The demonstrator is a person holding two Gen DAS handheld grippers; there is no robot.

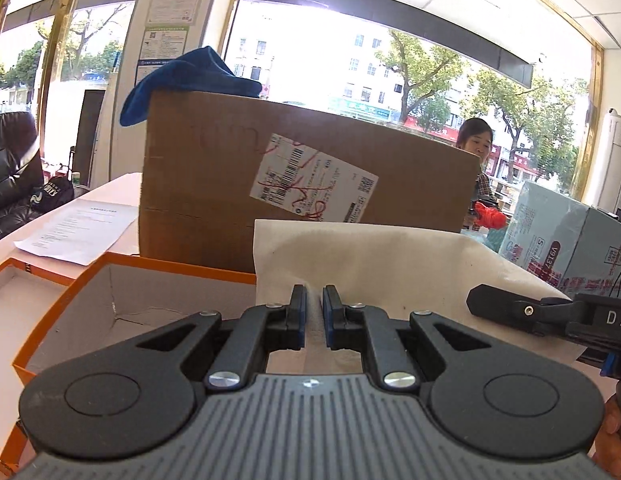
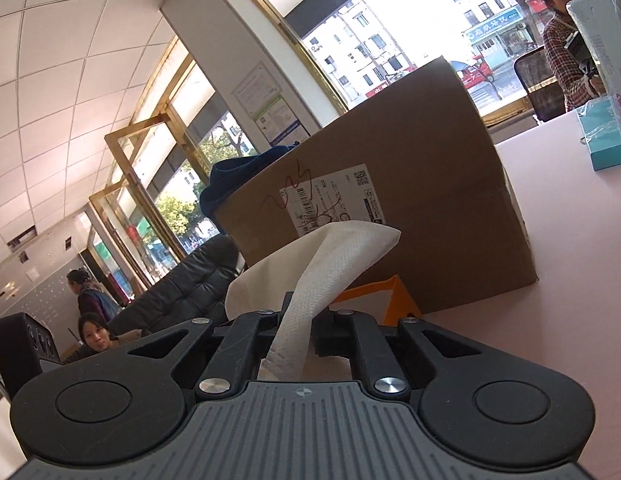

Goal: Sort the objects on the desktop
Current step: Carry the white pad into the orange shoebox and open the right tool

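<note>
A white paper tissue (image 1: pixel 390 264) is stretched out between both grippers, above the open orange box (image 1: pixel 110 280). My left gripper (image 1: pixel 313 308) is shut on the tissue's near edge, and the sheet creases where the pads pinch it. The right gripper (image 1: pixel 506 308) enters the left wrist view from the right and holds the sheet's other edge. In the right wrist view the tissue (image 2: pixel 350 248) twists up out of my right gripper (image 2: pixel 300 320), which is shut on it. A corner of the orange box (image 2: pixel 394 300) shows just behind the fingers.
A large cardboard box (image 1: pixel 310 176) with a shipping label stands right behind, a blue cloth (image 1: pixel 190 76) draped on top. A printed sheet (image 1: pixel 78 228) lies on the pink table at left. A pale blue carton (image 1: pixel 570 240) and a teal box (image 2: pixel 602 140) stand to the right. People are across the table and by a black sofa.
</note>
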